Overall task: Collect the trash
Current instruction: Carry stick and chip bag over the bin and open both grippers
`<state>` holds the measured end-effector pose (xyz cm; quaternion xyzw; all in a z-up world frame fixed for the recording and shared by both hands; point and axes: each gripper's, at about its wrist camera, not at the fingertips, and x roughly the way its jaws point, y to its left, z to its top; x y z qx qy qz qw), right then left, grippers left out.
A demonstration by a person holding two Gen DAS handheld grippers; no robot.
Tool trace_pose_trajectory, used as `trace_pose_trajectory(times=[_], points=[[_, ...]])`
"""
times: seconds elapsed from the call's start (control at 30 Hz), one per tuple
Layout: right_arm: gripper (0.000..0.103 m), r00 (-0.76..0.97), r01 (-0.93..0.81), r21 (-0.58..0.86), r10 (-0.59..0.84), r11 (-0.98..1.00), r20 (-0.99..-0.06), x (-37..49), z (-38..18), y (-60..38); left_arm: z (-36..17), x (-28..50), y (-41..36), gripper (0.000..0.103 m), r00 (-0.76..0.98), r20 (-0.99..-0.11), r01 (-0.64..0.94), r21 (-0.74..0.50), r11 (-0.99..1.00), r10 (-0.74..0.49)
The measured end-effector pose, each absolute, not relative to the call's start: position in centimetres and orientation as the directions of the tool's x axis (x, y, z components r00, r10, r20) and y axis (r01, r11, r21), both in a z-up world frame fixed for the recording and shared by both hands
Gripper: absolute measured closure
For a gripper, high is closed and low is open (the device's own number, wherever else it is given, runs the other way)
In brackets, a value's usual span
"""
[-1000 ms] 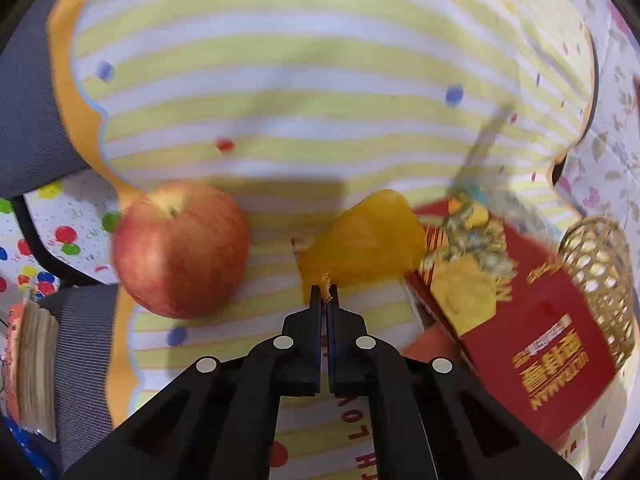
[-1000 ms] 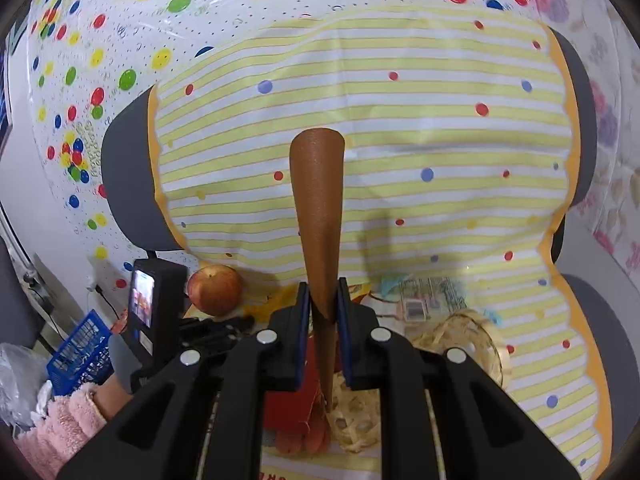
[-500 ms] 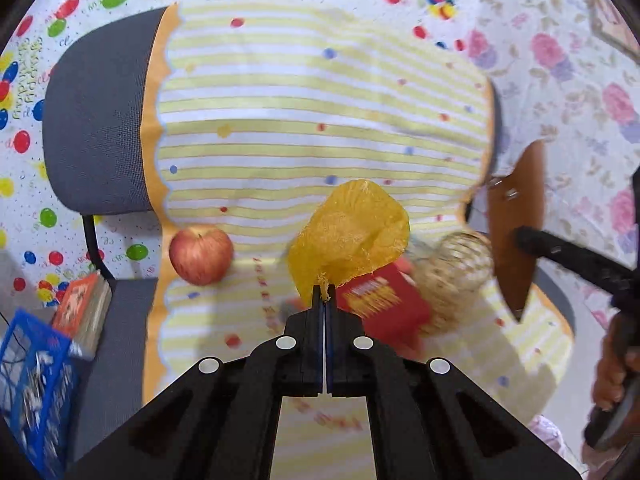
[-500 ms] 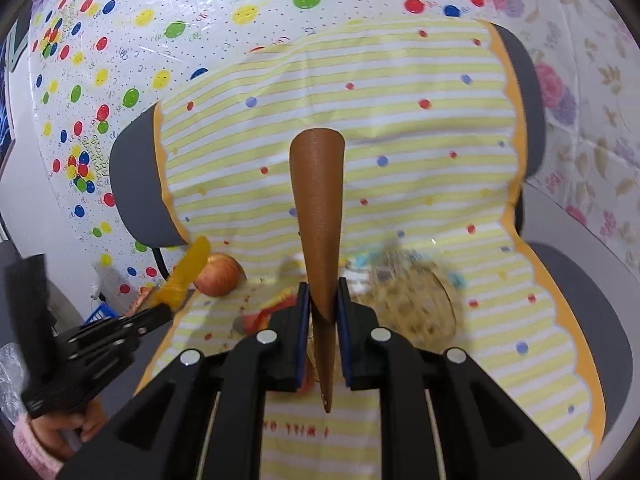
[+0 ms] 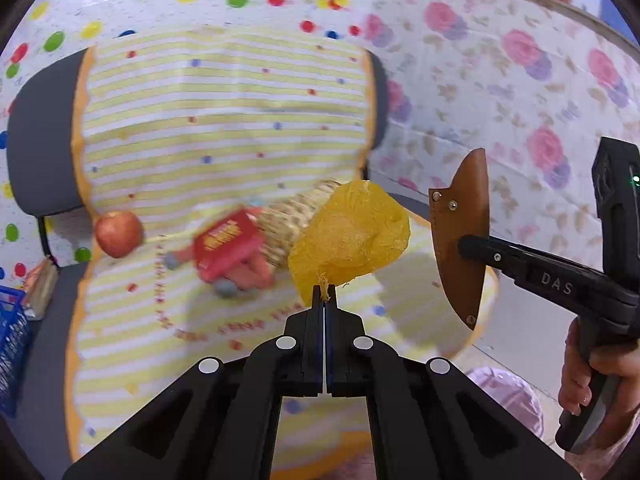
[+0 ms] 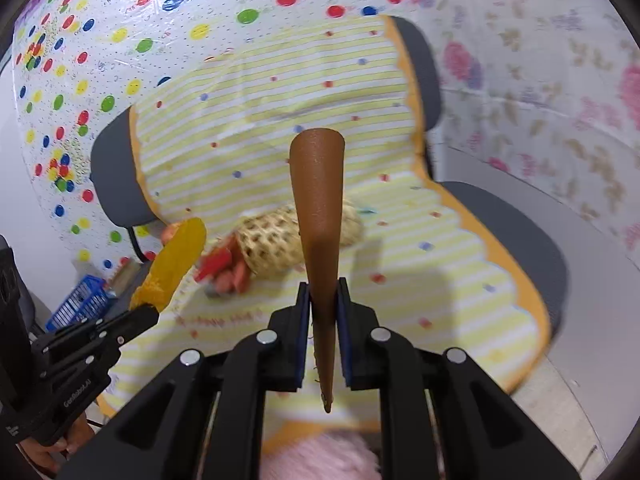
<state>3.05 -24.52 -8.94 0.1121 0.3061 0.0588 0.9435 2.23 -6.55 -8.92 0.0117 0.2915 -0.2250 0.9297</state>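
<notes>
1. In the left wrist view, the left gripper [image 5: 324, 294] is in the lower middle of the frame. Its two black fingers [image 5: 310, 320] are pressed together and pinch the bottom edge of a crumpled piece of yellow mesh [image 5: 350, 238].
2. The yellow mesh stands up from the fingertips, in the air, at the centre of the frame, in front of a woven straw basket [image 5: 288, 220].
3. At the right of the same frame, the right gripper [image 5: 466, 246] comes in from the right edge. It holds a flat brown leather sheath with small rivets [image 5: 462, 236], which hangs with the pointed end down.
4. A hand [image 5: 596, 376] at the lower right edge holds the handle of this gripper.
5. In the right wrist view, the fingers [image 6: 301, 332] of the right gripper are narrow and closed on the brown sheath, seen here from the thin side. It goes from the centre of the frame down between the fingers.
6. At the lower left of that frame is the left gripper with the yellow mesh.
7. Behind the two grippers is a seat covered with a yellow-and-white striped cloth with small dots [image 5: 224, 120].
8. On the cloth lie a red apple [image 5: 119, 234] at the left, a red box with yellow letters [image 5: 226, 244] near the centre, and the straw basket, lying on its side, just beside the box. This part is blurred.
9. A blue plastic crate [image 5: 12, 356] is at the left edge.
</notes>
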Motion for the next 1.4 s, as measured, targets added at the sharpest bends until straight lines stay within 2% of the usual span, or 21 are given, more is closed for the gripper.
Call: trace_pose_trajectory(times=[0.2, 0.47, 0.6, 0.93, 1.07, 1.13, 1.17, 1.33, 1.4], points=[[0.09, 0.827, 0.076, 0.222, 0.063, 0.972, -0.558, -3.2, -9.3, -28.2, -9.8, -1.1, -10.5, 0.103, 0.661, -0.556, 0.54, -0.114, 0.834, -0.504], [0.09, 0.804, 0.234, 0.166, -0.094, 0.958, -0.587, -10.9, -9.9, -32.0, -12.1, -5.9, -17.3, 0.103, 0.464, -0.617, 0.734, -0.134, 0.666, -0.636], [0.09, 0.78, 0.312, 0.163, -0.154, 0.936, -0.607, -14.2, -10.9, -33.7, -13.5, -7.9, -20.6, 0.102, 0.379, -0.66, 0.812, -0.1, 0.575, -0.649], [0.089, 0.718, 0.413, 0.187, -0.192, 0.891, -0.669, -17.7, -14.4, -37.1, -16.4, -8.5, -25.8, 0.102, 0.239, -0.719, 0.861, -0.155, 0.485, -0.652], [0.085, 0.69, 0.438, 0.174, -0.206, 0.882, -0.693, -17.8, -15.2, -37.8, -17.9, -7.8, -27.0, 0.096, 0.202, -0.749, 0.848, -0.189, 0.495, -0.631], [0.077, 0.682, 0.445, 0.181, -0.201, 0.877, -0.703, -17.8, -15.5, -38.1, -18.5, -7.6, -27.2, 0.086, 0.186, -0.764, 0.839, -0.204, 0.505, -0.618], [0.072, 0.682, 0.447, 0.189, -0.197, 0.874, -0.704, -17.9, -15.7, -38.2, -18.7, -7.5, -27.2, 0.077, 0.181, -0.769, 0.835, -0.209, 0.51, -0.612], [0.071, 0.69, 0.443, 0.202, -0.188, 0.873, -0.699, -17.8, -15.5, -38.2, -18.0, -7.3, -25.7, 0.069, 0.216, -0.757, 0.823, -0.199, 0.532, -0.617], [0.071, 0.697, 0.432, 0.204, -0.182, 0.878, -0.694, -17.4, -15.1, -37.9, -17.3, -7.1, -24.8, 0.062, 0.25, -0.743, 0.815, -0.185, 0.549, -0.621]])
